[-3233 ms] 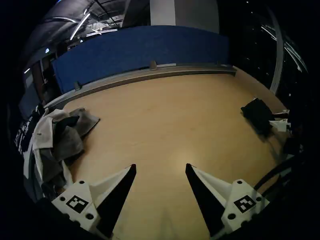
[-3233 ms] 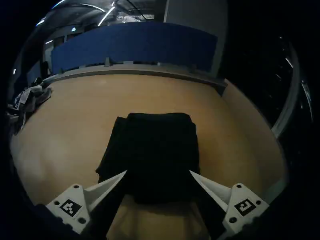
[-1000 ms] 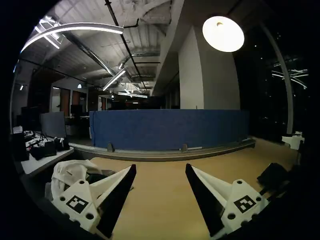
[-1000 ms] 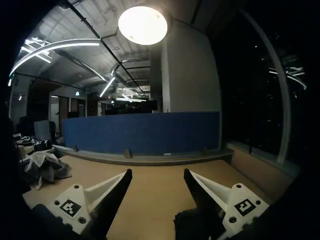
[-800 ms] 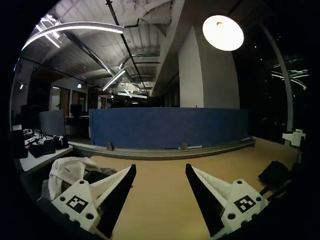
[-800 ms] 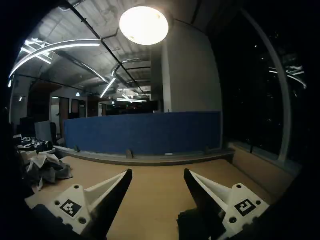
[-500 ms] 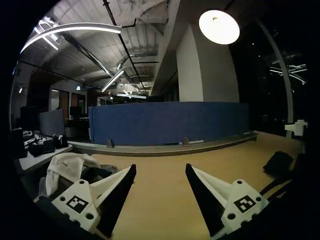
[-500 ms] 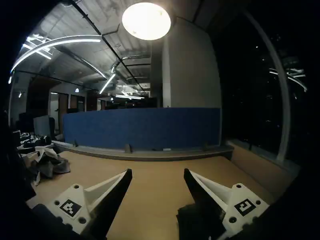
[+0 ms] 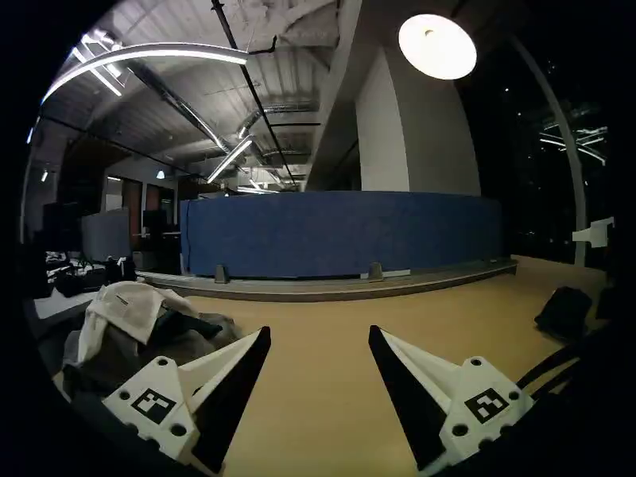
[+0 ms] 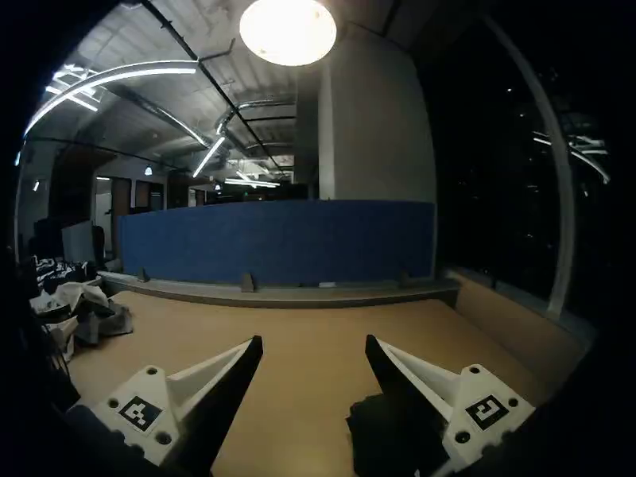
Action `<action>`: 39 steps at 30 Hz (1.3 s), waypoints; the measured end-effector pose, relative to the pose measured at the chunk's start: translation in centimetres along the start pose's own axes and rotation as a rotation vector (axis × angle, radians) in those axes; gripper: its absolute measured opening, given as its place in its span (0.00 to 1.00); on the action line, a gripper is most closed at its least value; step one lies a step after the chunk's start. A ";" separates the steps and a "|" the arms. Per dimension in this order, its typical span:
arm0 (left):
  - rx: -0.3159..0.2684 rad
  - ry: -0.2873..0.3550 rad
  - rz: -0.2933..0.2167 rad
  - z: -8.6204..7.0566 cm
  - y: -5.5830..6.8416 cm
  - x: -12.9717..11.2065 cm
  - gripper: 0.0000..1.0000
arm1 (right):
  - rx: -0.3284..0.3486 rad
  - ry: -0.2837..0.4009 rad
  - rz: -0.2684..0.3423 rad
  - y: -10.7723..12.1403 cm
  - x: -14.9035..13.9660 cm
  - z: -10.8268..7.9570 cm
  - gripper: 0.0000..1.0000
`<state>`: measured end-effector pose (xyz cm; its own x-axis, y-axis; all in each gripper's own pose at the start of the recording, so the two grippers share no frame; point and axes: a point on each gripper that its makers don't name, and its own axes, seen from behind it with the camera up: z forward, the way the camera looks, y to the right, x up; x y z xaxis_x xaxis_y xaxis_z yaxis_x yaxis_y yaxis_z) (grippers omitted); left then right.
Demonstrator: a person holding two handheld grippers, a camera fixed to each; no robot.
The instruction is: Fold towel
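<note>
My left gripper [image 9: 318, 342] is open and empty, held level above the wooden table [image 9: 318, 334]. A heap of unfolded towels [image 9: 135, 330], white, grey and dark, lies on the table to its left. A folded black towel [image 9: 566, 312] rests far right on the table. My right gripper [image 10: 312, 350] is open with nothing between its fingers. The folded black towel [image 10: 381, 429] lies just beneath its right finger, partly hidden by it. The towel heap [image 10: 71, 312] sits at the far left in the right gripper view.
A blue partition [image 9: 342, 232] stands behind a grey rail along the table's far edge. A round lamp [image 10: 288, 29] hangs overhead. Dark windows line the right side. Desks with clutter [image 9: 71, 274] stand beyond the table's left end.
Both grippers tilted up from looking down at the table to nearly level, then dipped slightly. The right gripper let go of the folded black towel, which now lies under its right finger.
</note>
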<state>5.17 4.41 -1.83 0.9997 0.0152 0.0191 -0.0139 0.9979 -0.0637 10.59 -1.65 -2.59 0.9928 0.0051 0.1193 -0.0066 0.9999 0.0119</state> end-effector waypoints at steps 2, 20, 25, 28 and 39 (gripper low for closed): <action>0.007 0.007 0.004 0.3 -0.3 -0.3 0.91 | 0.006 -0.002 -0.015 -0.4 0.0 0.3 1.00; 0.049 0.037 0.029 1.6 -3.0 -3.1 0.91 | 0.023 -0.004 -0.092 -2.0 -0.6 2.1 1.00; 0.056 0.035 0.018 1.5 -3.6 -3.8 0.91 | 0.028 -0.006 -0.099 -2.3 -0.9 2.4 1.00; 0.059 0.034 0.006 1.4 -3.9 -4.1 0.91 | 0.032 -0.007 -0.105 -2.6 -0.9 2.5 1.00; 0.050 0.035 -0.008 1.5 -3.8 -4.7 0.91 | 0.048 -0.003 -0.105 -3.5 -0.9 2.5 1.00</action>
<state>0.44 0.66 -0.15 0.9999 0.0060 -0.0158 -0.0062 0.9999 -0.0136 9.38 -5.16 -0.28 0.9879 -0.1002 0.1180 0.0921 0.9931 0.0725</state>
